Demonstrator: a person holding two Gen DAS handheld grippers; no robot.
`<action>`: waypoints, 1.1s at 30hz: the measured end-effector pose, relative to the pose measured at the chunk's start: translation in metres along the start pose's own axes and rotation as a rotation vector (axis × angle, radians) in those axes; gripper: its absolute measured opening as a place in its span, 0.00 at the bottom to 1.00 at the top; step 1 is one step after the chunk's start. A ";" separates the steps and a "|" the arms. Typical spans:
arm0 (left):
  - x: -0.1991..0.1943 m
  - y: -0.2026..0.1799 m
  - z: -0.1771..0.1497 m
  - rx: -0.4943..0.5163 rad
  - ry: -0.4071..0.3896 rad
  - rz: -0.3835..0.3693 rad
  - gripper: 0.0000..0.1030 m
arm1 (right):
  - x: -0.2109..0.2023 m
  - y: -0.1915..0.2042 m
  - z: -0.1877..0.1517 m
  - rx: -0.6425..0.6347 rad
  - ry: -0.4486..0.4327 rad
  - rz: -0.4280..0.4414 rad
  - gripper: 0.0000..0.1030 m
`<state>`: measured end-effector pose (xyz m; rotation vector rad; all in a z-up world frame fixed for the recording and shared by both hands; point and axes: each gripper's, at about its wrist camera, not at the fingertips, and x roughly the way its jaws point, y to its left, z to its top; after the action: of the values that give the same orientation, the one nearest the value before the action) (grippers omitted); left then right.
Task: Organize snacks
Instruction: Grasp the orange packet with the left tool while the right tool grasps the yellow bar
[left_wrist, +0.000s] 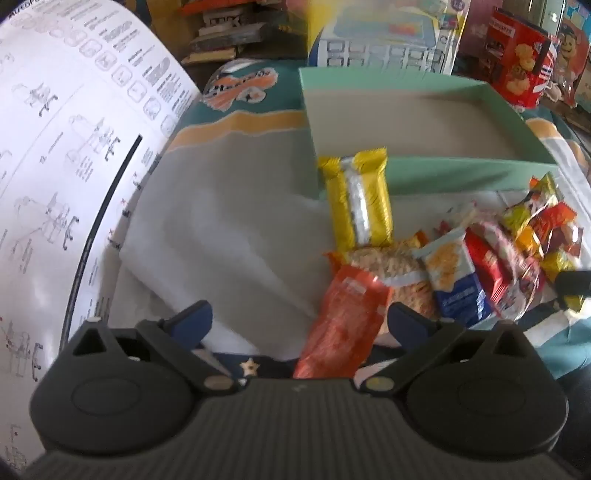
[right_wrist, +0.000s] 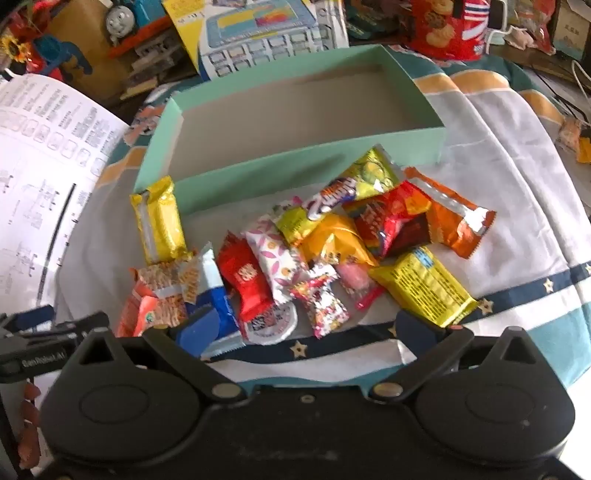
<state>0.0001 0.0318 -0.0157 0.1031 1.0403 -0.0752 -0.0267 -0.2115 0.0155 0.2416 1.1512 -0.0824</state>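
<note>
A pile of wrapped snacks (right_wrist: 325, 251) lies on a cloth in front of an empty mint-green box (right_wrist: 295, 99). The box (left_wrist: 406, 110) also shows in the left wrist view. A yellow wafer pack (left_wrist: 360, 201) leans against the box's near left corner; it shows in the right wrist view too (right_wrist: 160, 219). My left gripper (left_wrist: 299, 317) is open, low at the left end of the pile, with an orange-red packet (left_wrist: 345, 325) lying between its fingers, not clamped. My right gripper (right_wrist: 310, 328) is open and empty just short of the pile's near edge. The left gripper (right_wrist: 40, 332) shows at the right wrist view's left edge.
A large white instruction sheet (left_wrist: 55, 166) stands at the left. The snacks rest on a white and teal cloth (right_wrist: 517, 206). Toy boxes, books and a red cookie box (left_wrist: 517, 62) crowd the back behind the green box.
</note>
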 end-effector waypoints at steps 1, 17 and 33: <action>0.002 0.003 -0.003 0.000 0.010 -0.002 1.00 | 0.000 0.000 -0.001 -0.006 -0.011 0.009 1.00; 0.050 -0.008 -0.020 0.109 0.068 -0.079 0.82 | 0.022 0.029 0.008 -0.096 0.056 0.073 1.00; 0.059 0.061 -0.018 -0.163 0.055 -0.194 0.38 | 0.067 0.137 0.046 -0.317 -0.155 0.113 0.87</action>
<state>0.0208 0.0936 -0.0725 -0.1448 1.1054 -0.1639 0.0671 -0.0847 -0.0076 0.0176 0.9779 0.1782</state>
